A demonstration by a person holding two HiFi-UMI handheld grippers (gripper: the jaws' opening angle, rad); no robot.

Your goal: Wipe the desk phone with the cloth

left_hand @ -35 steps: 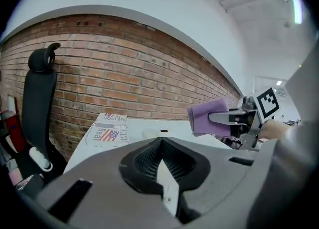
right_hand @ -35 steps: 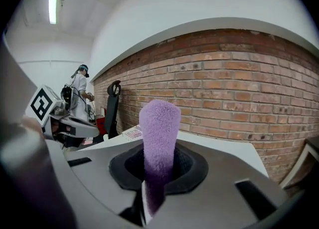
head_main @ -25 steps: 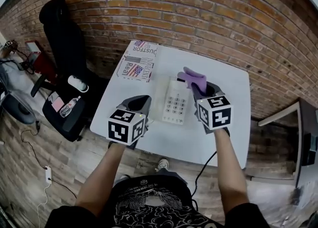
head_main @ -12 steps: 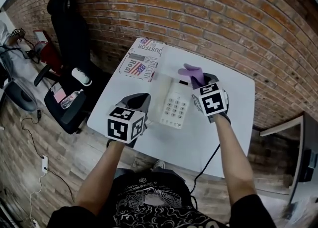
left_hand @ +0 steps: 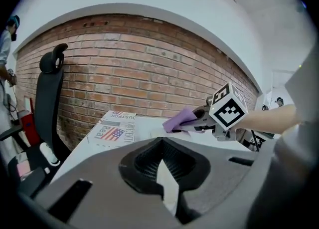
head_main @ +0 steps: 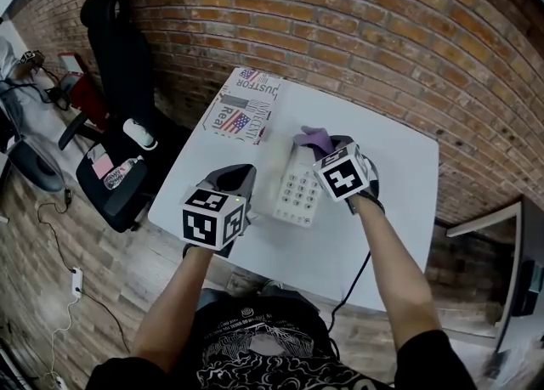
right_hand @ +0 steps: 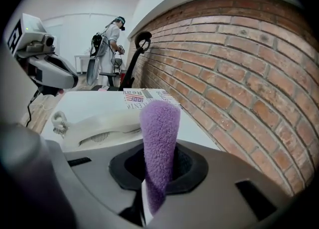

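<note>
The right gripper (head_main: 321,149), clamped on the purple cloth (head_main: 311,136), has swung left, and the cloth is now over the far end of the phone (head_main: 297,191), left of the counter's (head_main: 399,167) middle. The left gripper (head_main: 235,178) stays by the near-left edge, jaws together, empty.

Brick wall (head_main: 340,14), black office chair (head_main: 119,57)
</note>
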